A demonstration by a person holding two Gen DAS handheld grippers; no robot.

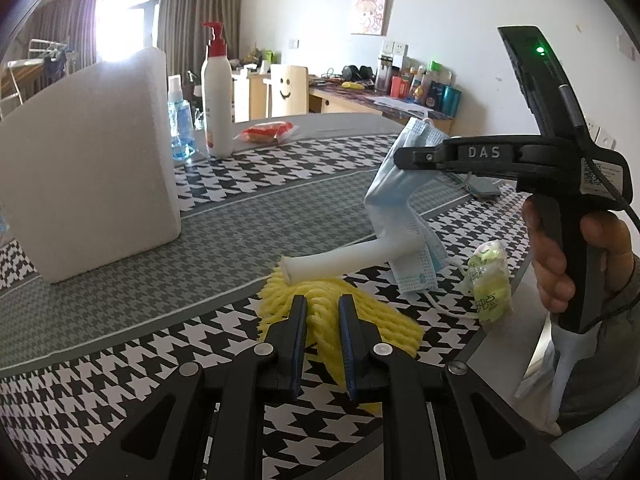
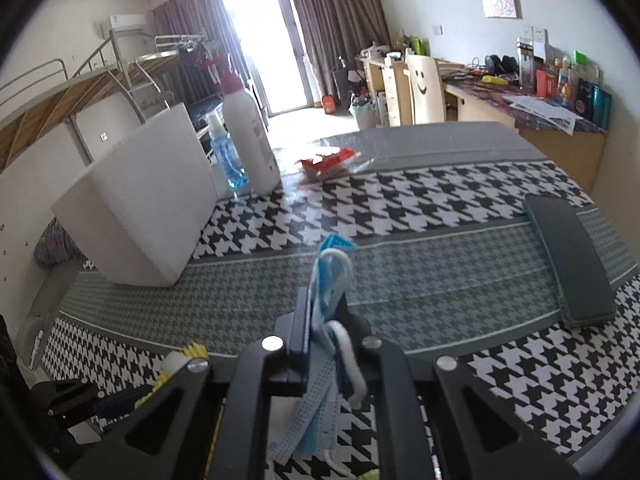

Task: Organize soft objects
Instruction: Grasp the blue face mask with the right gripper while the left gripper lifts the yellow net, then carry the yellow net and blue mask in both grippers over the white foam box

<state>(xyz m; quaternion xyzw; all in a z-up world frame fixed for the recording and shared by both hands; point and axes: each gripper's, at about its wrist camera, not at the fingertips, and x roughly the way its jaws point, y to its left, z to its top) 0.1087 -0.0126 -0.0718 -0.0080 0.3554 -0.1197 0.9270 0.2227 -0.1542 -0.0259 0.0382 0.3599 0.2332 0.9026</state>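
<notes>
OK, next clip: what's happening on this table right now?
A person is sorting soft items on a houndstooth tablecloth. The right gripper holds a blue face mask lifted off the table. The left gripper pinches a yellow foam net. A white foam tube lies across the net.

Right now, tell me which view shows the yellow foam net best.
Left wrist: the yellow foam net lies on the table, pinched by the left gripper. The right wrist view shows only a yellow sliver at its lower left.
</notes>
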